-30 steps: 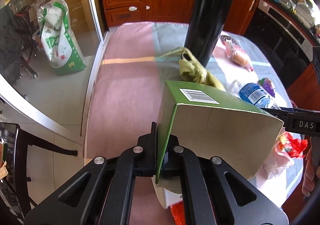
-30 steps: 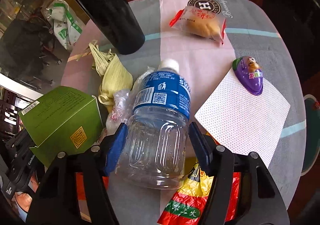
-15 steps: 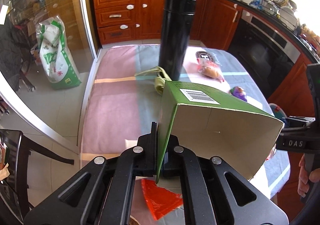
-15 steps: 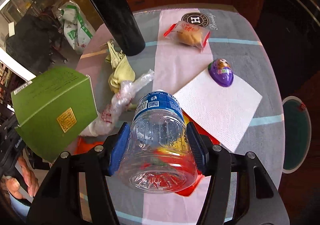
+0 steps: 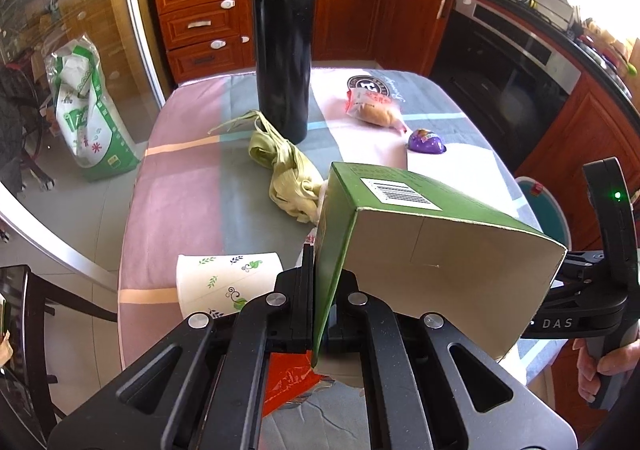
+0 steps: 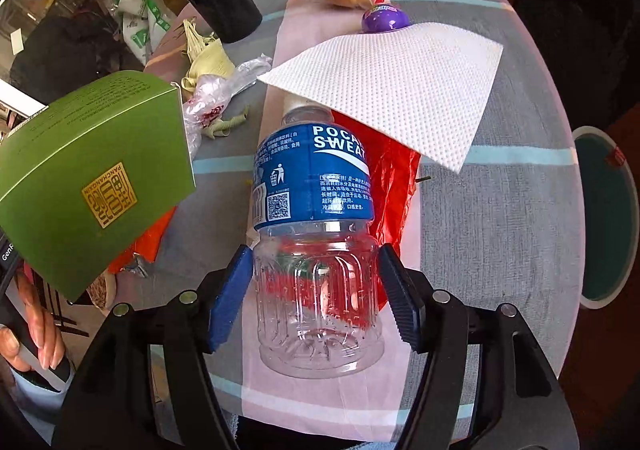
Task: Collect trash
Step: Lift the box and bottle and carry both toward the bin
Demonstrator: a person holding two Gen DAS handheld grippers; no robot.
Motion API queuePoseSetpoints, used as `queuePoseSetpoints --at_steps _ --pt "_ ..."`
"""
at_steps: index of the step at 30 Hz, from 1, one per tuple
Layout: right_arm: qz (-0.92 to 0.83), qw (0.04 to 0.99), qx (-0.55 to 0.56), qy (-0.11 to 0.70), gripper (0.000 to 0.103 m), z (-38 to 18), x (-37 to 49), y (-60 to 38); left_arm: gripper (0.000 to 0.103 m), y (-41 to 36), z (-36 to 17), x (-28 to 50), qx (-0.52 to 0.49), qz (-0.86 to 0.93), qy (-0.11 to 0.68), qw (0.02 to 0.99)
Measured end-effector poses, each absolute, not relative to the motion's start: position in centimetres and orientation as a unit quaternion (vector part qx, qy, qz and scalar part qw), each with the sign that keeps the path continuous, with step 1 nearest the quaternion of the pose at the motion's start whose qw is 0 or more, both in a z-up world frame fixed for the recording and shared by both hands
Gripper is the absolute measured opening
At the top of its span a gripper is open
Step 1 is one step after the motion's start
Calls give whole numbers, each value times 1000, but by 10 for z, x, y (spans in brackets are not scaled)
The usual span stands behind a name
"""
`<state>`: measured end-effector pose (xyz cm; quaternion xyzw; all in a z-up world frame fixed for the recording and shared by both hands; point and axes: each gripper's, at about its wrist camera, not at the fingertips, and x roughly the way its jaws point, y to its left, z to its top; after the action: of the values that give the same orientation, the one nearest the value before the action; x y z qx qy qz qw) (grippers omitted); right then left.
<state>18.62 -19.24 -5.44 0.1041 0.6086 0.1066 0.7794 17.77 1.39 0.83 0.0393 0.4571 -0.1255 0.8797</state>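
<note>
Two grippers are loaded, one item each. The left gripper (image 5: pixel 320 314) is clamped tight on one thin wall of an open green carton (image 5: pixel 404 226), which is held off the table with its barcode face up and its open end toward the lower right of the left wrist view. The right gripper (image 6: pixel 316 290) is closed around the clear lower body of an empty plastic bottle (image 6: pixel 316 210) with a blue label; both blue pads are pressed against its sides, though the jaws were eased slightly wider just now with the bottle between them. The bottle's cap end is pointed toward the top of the frame, under the edge of a white paper towel (image 6: pixel 396 90). A red plastic bag (image 6: pixel 394 186) is seen beneath the bottle on the striped tablecloth (image 6: pixel 500 218). In the left wrist view a black flask (image 5: pixel 284 46) is standing upright at upper centre, with pale green leaf wrappings (image 5: pixel 288 174) just in front of it. A wrapped bun (image 5: pixel 376 110) and a purple egg-shaped toy (image 5: pixel 426 141) are lying to its right. A paper cup (image 5: pixel 224 286) is lying on its side at lower left, beside the left gripper.
</note>
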Motion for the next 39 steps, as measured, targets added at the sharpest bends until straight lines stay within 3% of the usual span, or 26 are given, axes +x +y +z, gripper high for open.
queuePoseSetpoints --at_steps 19,29,39 --pt "104 836 147 518 58 23 137 -249 3 -8 43 159 31 -136 425 895" --pt "42 855 196 479 58 31 118 -335 3 -96 44 160 73 -196 423 882" --pt "-43 844 265 465 58 -4 97 -456 3 -222 17 165 147 -262 438 848"
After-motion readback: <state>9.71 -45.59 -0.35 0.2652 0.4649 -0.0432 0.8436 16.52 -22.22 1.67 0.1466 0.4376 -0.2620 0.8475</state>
